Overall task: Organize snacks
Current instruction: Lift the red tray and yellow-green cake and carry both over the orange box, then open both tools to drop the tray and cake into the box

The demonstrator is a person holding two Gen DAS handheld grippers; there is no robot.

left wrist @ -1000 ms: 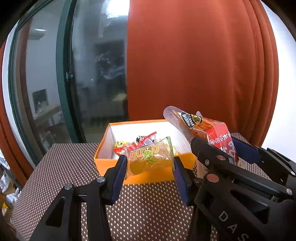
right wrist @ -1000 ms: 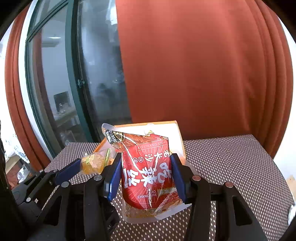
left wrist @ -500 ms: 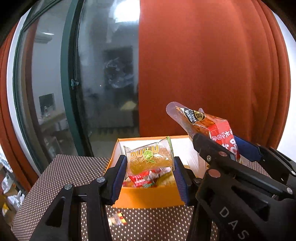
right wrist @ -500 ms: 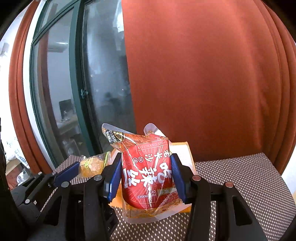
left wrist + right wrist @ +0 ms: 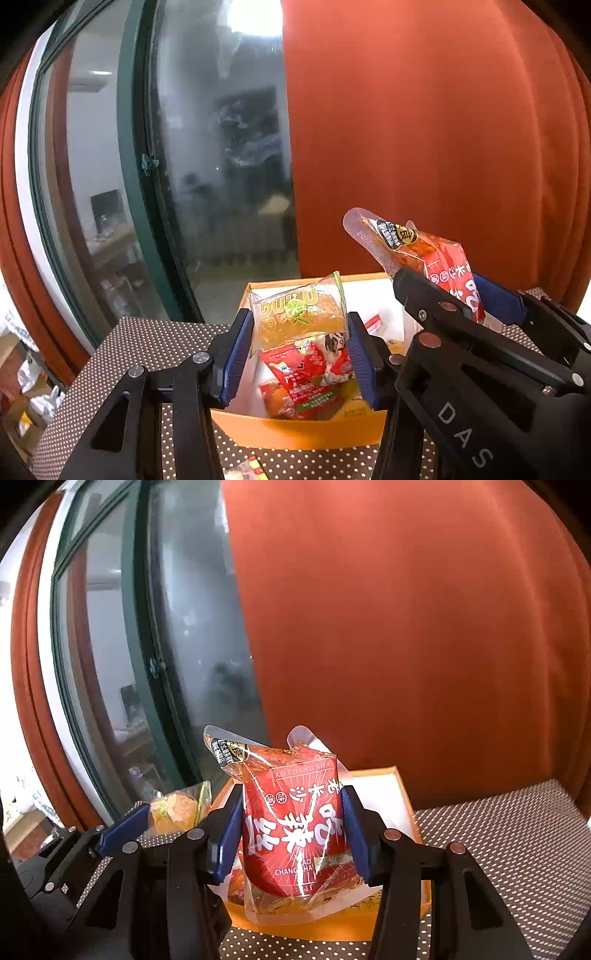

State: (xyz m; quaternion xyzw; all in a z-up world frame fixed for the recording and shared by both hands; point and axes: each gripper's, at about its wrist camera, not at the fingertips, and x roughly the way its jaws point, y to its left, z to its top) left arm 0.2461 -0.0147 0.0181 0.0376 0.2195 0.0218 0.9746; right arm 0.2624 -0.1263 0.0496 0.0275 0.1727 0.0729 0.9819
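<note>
**Ana:** Right, both sets of tongs are loaded. The left tongs [image 5: 299,347] are clamped on a clear jelly packet [image 5: 298,314] with green lettering and a lime slice printed on it, amber filling inside. It hangs above the near end of the orange box [image 5: 295,432], which sits on the dotted tabletop [image 5: 147,343].

**Ben:** And the right tongs [image 5: 291,834] are pressed onto the sides of a red pouch [image 5: 295,830], white characters down its face, a clear sealed top sticking up. It looks plump and glossy, and it's over the box too.

**Ana:** So where's the risk?

**Ben:** To my eye, the crowding. The two tools sit nearly side by side above one box. If both packets are let go together, the pouch could land on the jelly packet or bump the other tool.

**Ana:** The pouch is slick film, gripped only by its sides. I'd guess it could slide out early and tip over the box's near wall onto the tabletop.

**Ben:** The box already holds red wrapped snacks [image 5: 306,373] heaped up at the near end. A big pouch dropped on that heap may not settle flat.

**Ana:** One small wrapper [image 5: 251,467] lies outside the box at its front, so the job isn't finished.
</note>
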